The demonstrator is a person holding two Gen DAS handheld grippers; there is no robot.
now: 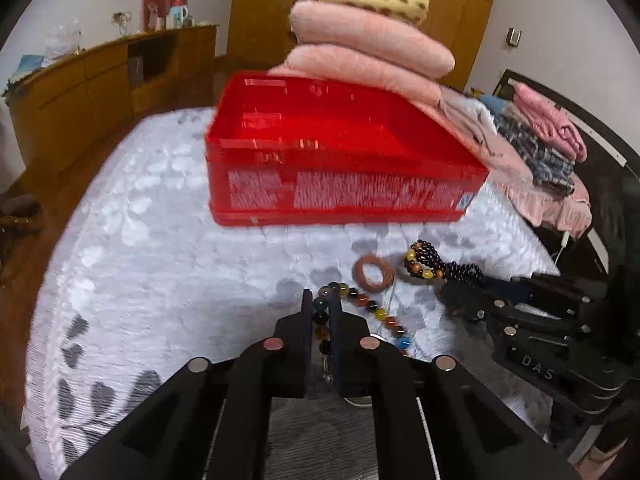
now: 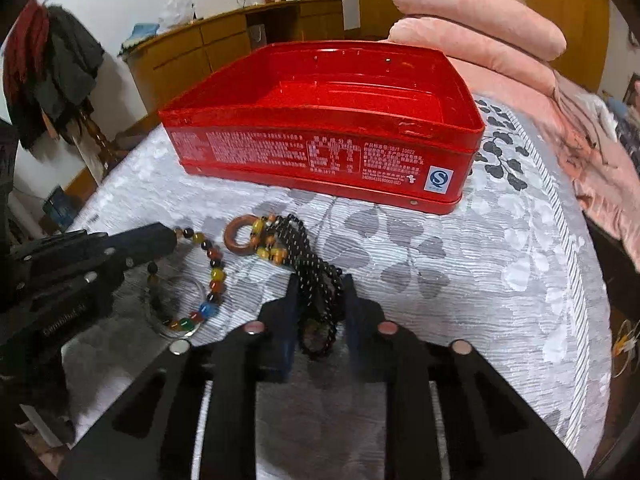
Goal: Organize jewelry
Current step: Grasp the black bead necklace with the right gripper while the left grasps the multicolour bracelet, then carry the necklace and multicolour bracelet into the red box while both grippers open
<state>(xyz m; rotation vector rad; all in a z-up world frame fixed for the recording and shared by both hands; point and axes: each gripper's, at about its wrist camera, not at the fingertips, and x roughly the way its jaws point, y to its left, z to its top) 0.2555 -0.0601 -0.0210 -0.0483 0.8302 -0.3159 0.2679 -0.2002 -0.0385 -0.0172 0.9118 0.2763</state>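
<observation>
An open red tin (image 1: 340,196) (image 2: 320,160) stands on the bed, empty inside. My left gripper (image 1: 322,300) is shut on a multicoloured bead bracelet (image 1: 380,312), which also shows in the right wrist view (image 2: 214,276). My right gripper (image 2: 320,284) is shut on a black bead necklace (image 2: 308,264), seen from the left wrist (image 1: 464,272). A brown wooden ring (image 1: 373,273) (image 2: 240,236) and a yellow-brown bead bracelet (image 1: 420,268) (image 2: 266,248) lie between the two grippers, in front of the tin.
The bedspread (image 2: 460,280) is white with grey leaf patterns. Folded pink blankets (image 1: 372,52) are stacked behind the tin. Folded clothes (image 1: 548,152) lie at the right. A wooden cabinet (image 1: 100,84) lines the far wall. The bed's edge drops off at left.
</observation>
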